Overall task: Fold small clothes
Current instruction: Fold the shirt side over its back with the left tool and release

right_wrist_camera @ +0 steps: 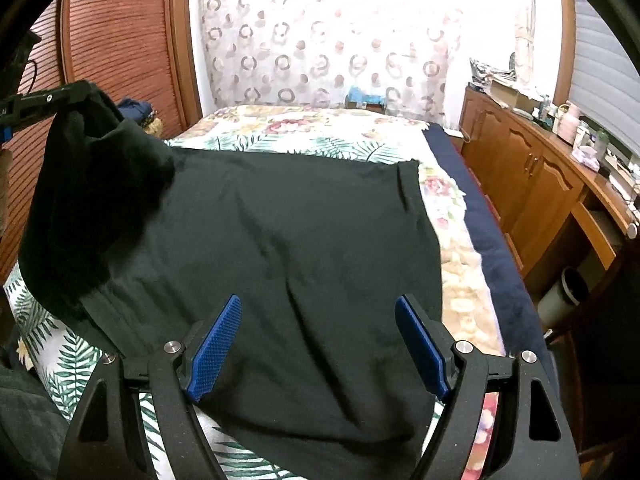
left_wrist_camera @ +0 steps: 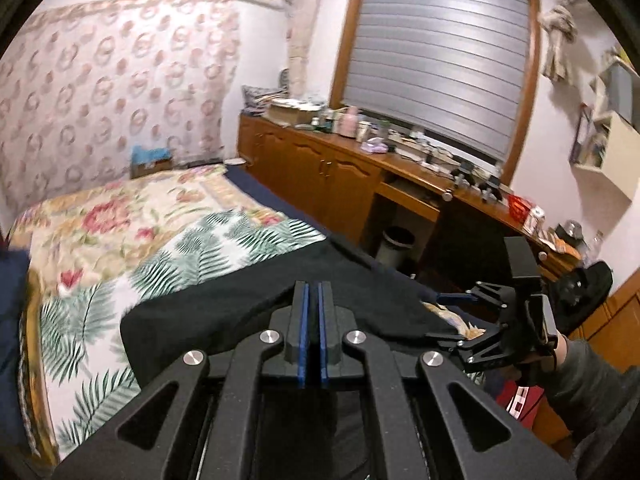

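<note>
A black garment (right_wrist_camera: 280, 240) lies spread on the palm-leaf sheet (left_wrist_camera: 208, 248) of the bed. Its left corner is lifted off the bed, pinched in my left gripper (right_wrist_camera: 76, 96), which is shut on the cloth. In the left wrist view the blue pads of that left gripper (left_wrist_camera: 313, 292) meet, with the black garment (left_wrist_camera: 224, 320) hanging under them. My right gripper (right_wrist_camera: 318, 302) hovers open over the garment's near edge, nothing between its blue pads. The right gripper (left_wrist_camera: 444, 318) also shows at the garment's right edge, held by a hand in a grey sleeve.
A floral bedspread (right_wrist_camera: 320, 124) covers the far bed. A wooden cabinet run (left_wrist_camera: 340, 168) with cluttered top lines the right wall under a shuttered window. A bin (left_wrist_camera: 396, 244) stands below the desk. A louvred wooden door (right_wrist_camera: 120, 40) is on the left.
</note>
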Motion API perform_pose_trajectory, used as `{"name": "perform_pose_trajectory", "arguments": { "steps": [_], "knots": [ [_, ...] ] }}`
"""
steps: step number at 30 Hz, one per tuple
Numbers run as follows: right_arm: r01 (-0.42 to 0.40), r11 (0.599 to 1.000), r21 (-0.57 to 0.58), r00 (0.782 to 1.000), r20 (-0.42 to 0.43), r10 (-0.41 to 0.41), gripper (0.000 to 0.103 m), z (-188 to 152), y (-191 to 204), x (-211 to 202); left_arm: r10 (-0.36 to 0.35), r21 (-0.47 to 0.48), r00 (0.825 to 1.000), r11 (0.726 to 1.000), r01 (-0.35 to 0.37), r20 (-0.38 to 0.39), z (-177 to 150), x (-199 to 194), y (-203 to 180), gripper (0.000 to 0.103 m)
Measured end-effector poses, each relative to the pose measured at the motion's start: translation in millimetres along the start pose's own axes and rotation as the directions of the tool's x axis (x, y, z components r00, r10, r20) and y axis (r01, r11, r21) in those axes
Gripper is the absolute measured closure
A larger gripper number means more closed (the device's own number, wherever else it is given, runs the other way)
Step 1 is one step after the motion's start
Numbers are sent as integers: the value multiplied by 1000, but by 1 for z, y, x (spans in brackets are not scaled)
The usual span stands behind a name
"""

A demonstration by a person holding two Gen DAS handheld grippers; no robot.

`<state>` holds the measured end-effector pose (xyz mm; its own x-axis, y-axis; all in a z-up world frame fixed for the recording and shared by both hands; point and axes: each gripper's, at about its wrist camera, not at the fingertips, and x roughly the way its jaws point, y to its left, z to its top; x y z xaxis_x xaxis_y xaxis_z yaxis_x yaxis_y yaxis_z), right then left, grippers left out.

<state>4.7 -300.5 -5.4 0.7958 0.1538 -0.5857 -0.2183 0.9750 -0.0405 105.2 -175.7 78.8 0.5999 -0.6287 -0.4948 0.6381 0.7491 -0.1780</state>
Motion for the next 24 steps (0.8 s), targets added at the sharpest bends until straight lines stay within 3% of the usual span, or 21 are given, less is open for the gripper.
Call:
{"name": "perform_pose_trajectory", "arguments": {
  "steps": [12, 16, 18, 20, 23, 24],
  "knots": [
    [42, 999, 11, 996, 81, -42, 22, -8, 3, -26, -121, 105, 992, 987, 123, -27, 46, 43, -72, 98],
    [55, 998, 20, 996, 75, -57, 22, -13, 0, -24, -158, 105, 985, 981, 165, -65, 46, 58, -79, 96],
    [58, 998, 28, 996, 69, -60, 22, -14, -1, -22, -140, 100, 987, 984, 148, -80, 41, 65, -76, 72],
    [57, 998, 32, 996, 65, -59, 22, -15, -1, -20, -114, 97, 990, 988, 122, -85, 32, 67, -70, 61],
    [53, 998, 24, 997, 56, -54, 22, -13, 2, -16, -71, 77, 991, 994, 80, -111, 20, 69, -55, 57],
    [49, 999, 23, 997, 51, -50, 22, -11, 1, -14, -51, 71, 992, 996, 60, -119, 16, 69, -49, 49]
  ]
}}
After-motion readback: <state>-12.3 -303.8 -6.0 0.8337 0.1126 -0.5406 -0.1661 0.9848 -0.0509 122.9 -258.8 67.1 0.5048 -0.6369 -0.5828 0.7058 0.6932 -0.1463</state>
